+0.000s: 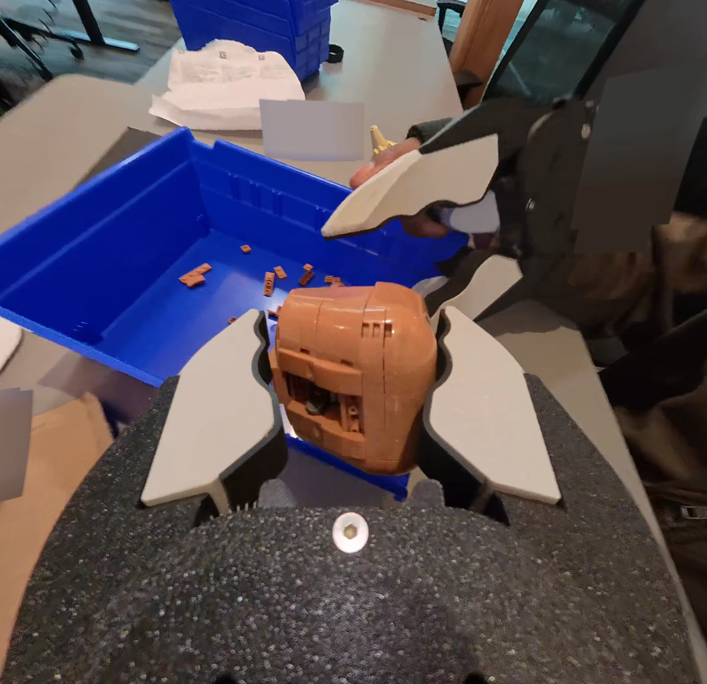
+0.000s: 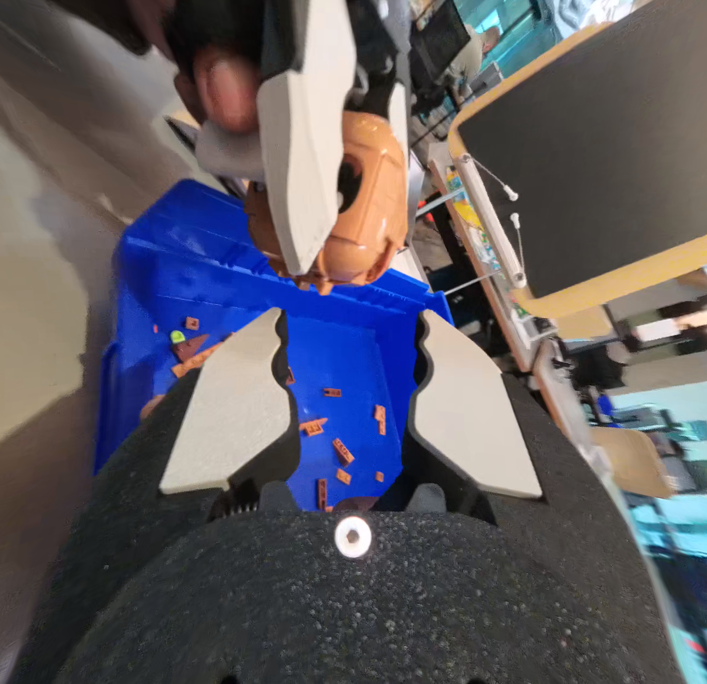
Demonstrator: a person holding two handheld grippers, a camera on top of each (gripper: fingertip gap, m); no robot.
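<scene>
- The left gripper (image 1: 354, 363) pinches a rounded tan brick-built model (image 1: 355, 378) between its two grey fingers (image 1: 222, 405), which press against the model's opposite sides and hold it in the air over the near edge of a blue bin (image 1: 126, 221).
- The jaws stand roughly as wide as the model itself; its open underside, with dark parts inside, faces the left wrist camera.
- In the right wrist view the same model (image 2: 367, 206) hangs above the bin's far wall (image 2: 199, 252), one grey finger of the left gripper (image 2: 302, 160) crossing in front of it.
- The right gripper (image 2: 352, 344) hovers over the bin with its jaws spread wide and nothing between them; only the blue floor and loose pieces show through the gap.
- Small reddish-brown bricks (image 2: 342, 451) lie scattered on the bin floor, with one lime-green piece (image 2: 177, 336) near the left wall.
- From the left wrist view the right gripper (image 1: 390, 244) appears at the bin's far right rim, fingers apart; a hand (image 1: 382, 160) behind it seems to carry a small tan piece (image 1: 378, 139), though blur makes that uncertain.
- The bin sits on a grey table (image 1: 401, 72), with crumpled white paper (image 1: 225, 84) and a stack of blue bins (image 1: 252, 15) beyond it.
</scene>
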